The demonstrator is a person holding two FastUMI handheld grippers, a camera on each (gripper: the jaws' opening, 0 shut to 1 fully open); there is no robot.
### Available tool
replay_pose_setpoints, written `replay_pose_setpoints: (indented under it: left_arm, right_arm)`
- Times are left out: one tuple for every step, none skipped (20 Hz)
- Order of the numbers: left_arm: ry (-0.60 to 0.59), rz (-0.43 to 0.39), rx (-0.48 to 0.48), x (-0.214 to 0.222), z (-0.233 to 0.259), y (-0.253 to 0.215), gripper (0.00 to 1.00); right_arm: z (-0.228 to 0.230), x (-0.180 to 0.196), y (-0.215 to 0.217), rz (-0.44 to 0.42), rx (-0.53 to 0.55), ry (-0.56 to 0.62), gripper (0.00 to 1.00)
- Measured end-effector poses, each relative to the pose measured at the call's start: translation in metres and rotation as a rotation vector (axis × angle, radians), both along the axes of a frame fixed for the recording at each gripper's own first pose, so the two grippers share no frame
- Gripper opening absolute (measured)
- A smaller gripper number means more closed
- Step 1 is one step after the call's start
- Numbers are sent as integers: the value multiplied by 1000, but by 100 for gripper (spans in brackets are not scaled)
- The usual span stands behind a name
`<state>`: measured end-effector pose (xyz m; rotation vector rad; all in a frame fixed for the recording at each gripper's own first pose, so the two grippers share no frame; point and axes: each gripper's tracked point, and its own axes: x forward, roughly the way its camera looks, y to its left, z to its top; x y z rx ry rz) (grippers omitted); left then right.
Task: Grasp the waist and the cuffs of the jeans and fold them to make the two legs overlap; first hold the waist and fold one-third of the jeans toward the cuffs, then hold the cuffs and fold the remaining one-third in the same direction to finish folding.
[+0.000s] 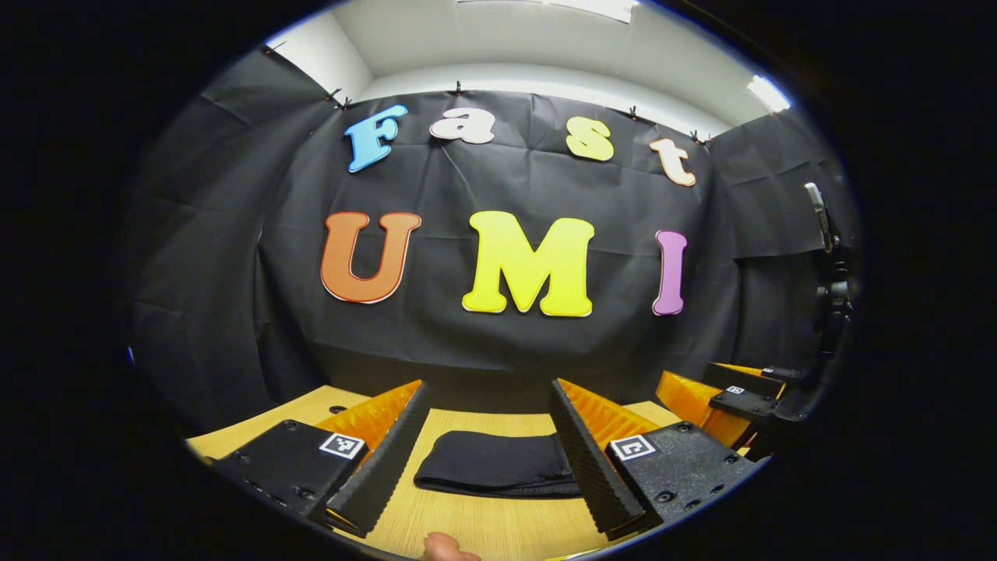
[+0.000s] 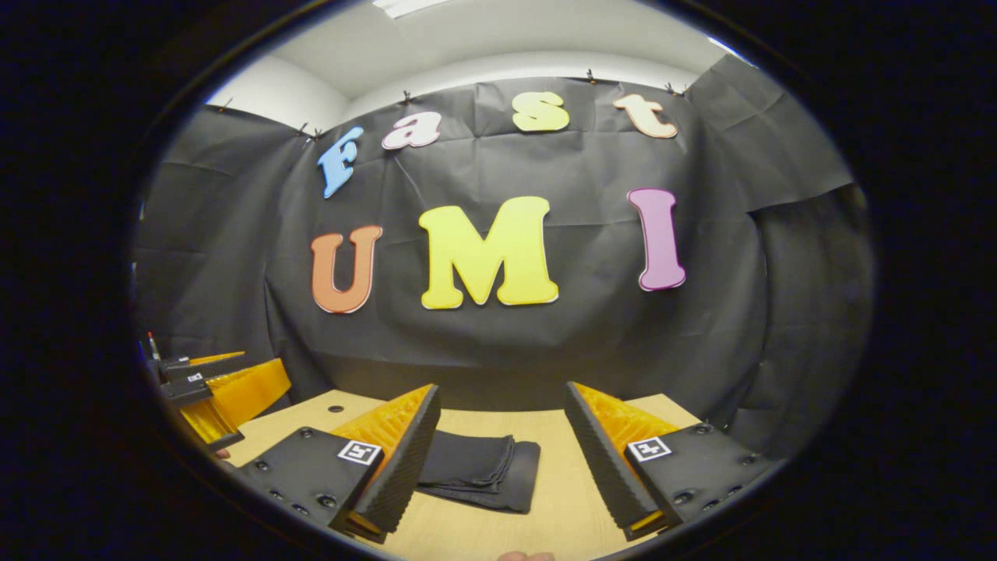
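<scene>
The dark jeans (image 1: 497,465) lie folded into a compact bundle on the light wooden table (image 1: 498,526). In the left gripper view my left gripper (image 1: 483,467) hovers open in front of the bundle, fingers apart on either side of it, touching nothing. In the right gripper view the folded jeans (image 2: 479,467) show their stacked layers just right of the left finger; my right gripper (image 2: 498,460) is open and holds nothing. The right gripper (image 1: 740,393) appears at the right edge of the left gripper view; the left gripper (image 2: 210,386) appears at the left edge of the right gripper view.
The black cloth wall (image 1: 506,351) stands close behind the table's far edge. A fingertip (image 1: 444,548) shows at the bottom of the left gripper view. A dark stand (image 1: 829,265) rises at the right. Small holes (image 2: 336,408) dot the tabletop.
</scene>
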<state>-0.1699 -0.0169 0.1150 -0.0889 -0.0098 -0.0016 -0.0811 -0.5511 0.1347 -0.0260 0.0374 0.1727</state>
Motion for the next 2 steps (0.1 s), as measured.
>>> replay_pose_setpoints:
  left_arm:
    - [3,5,1,-2,-1,1,98]
    - [4,9,-1,-2,0,2,98]
  right_arm:
    - [0,0,-1,-1,-5,-1,99]
    - [2,0,-1,-1,-6,-6,98]
